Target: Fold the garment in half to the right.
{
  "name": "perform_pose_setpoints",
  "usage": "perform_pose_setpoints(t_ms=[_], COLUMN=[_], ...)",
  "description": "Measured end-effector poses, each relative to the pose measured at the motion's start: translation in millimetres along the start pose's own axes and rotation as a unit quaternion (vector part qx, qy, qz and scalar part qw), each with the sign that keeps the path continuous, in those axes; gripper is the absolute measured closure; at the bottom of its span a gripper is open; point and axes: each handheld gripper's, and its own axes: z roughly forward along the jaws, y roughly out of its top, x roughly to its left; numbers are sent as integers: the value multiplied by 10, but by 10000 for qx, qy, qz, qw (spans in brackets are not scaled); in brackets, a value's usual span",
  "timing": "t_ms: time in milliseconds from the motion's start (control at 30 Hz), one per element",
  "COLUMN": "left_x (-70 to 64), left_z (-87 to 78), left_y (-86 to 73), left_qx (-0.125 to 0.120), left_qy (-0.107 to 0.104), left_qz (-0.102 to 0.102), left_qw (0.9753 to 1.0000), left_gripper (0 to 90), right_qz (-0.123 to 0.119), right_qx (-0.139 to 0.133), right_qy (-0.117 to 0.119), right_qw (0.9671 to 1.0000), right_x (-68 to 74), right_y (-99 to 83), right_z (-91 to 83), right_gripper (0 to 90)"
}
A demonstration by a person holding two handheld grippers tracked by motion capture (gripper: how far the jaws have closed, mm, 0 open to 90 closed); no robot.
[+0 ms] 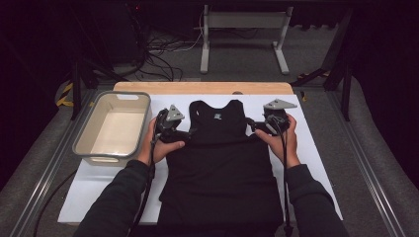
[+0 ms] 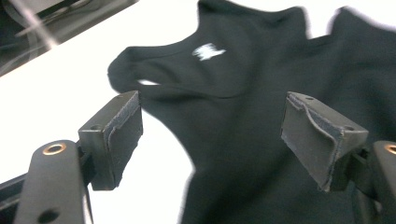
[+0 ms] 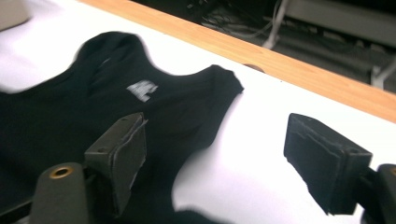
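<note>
Overhead, the black tank top (image 1: 220, 163) is lying flat on the white table (image 1: 316, 148), with the left gripper (image 1: 190, 133) and right gripper (image 1: 249, 124) flanking its armholes and a grey bin (image 1: 112, 127) sitting far left. Along the left gripper view, the jaws are standing wide apart over the garment's left armhole, holding nothing. Along the right gripper view, the jaws are likewise gaping, empty, straddling the right armhole edge.

black tank top (image 1: 220, 158) - flat on table, neck away

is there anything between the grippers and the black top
Nothing visible. The left gripper and right gripper are open at the armholes of the black top, with bare fabric and white table between the jaws.
</note>
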Motion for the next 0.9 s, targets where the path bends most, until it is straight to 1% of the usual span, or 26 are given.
perform_pose_setpoints(t_ms=[33, 67, 100, 167, 200, 233, 267, 300, 333, 367, 400, 467, 533, 567, 600, 633, 700, 767, 800, 833, 867, 900], left_x=[46, 83, 131, 236, 287, 329, 329, 399, 416, 436, 454, 483, 499, 500, 498, 489, 474, 462, 458, 450, 449, 447], left_z=[48, 96, 147, 250, 305, 356, 356, 457, 509, 547, 584, 663, 747, 784, 816, 853, 910, 951, 963, 981, 989, 995], left_y=[34, 64, 91, 128, 141, 150, 150, 163, 168, 176, 176, 159, 126, 109, 91, 72, 56, 45, 44, 42, 39, 38], left_qx=[18, 54, 131, 214, 255, 337, 337, 477, 541, 626, 634, 706, 767, 787, 829, 839, 943, 903, 915, 942, 913, 883], left_qy=[20, 145, 193, 209, 277, 304, 304, 324, 350, 369, 370, 413, 400, 432, 421, 408, 451, 429, 437, 425, 408, 365], left_qz=[-65, -44, -84, -287, -358, -468, -468, -540, -575, -586, -631, -727, -809, -828, -817, -859, -825, -959, -950, -933, -946, -1010], left_qw=[10000, 9999, 9997, 9991, 9986, 9979, 9979, 9969, 9963, 9956, 9953, 9940, 9930, 9925, 9923, 9919, 9911, 9904, 9903, 9903, 9905, 9903], left_gripper=[234, 234, 239, 239, 240, 249, 251, 251, 253, 256, 258, 264, 269, 269, 273, 273, 276, 304, 329, 330, 332, 352], right_qz=[95, 161, 176, 204, 249, 401, 546, 628, 666, 604, 553, 519, 519, 518, 498, 454, 421, 439, 463, 462, 473, 516], right_qx=[43, 80, 135, 241, 338, 435, 491, 573, 644, 691, 751, 863, 882, 877, 885, 909, 1010, 1059, 1080, 1106, 1137, 1131], right_qy=[40, 36, 11, -11, 4, 45, 75, 55, 15, -33, -50, -94, -107, -92, -126, -139, -199, -280, -306, -331, -348, -347], right_qw=[9999, 9998, 9998, 9995, 9991, 9982, 9973, 9964, 9957, 9958, 9956, 9949, 9947, 9948, 9948, 9947, 9938, 9930, 9926, 9922, 9918, 9916], right_x=[-25, -37, -43, -43, -44, -62, -82, -99, -103, -104, -102, -103, -104, -106, -104, -104, -105, -121, -130, -136, -144, -149], right_y=[39, 76, 108, 150, 162, 169, 174, 183, 195, 204, 207, 206, 203, 199, 191, 183, 156, 129, 114, 106, 97, 90], right_z=[65, 126, 188, 314, 382, 450, 512, 567, 616, 660, 706, 795, 864, 897, 927, 957, 1027, 1083, 1112, 1129, 1148, 1162], right_gripper=[241, 261, 265, 266, 266, 265, 265, 262, 262, 262, 260, 257, 257, 257, 257, 257, 256, 258, 262, 270, 278, 299])
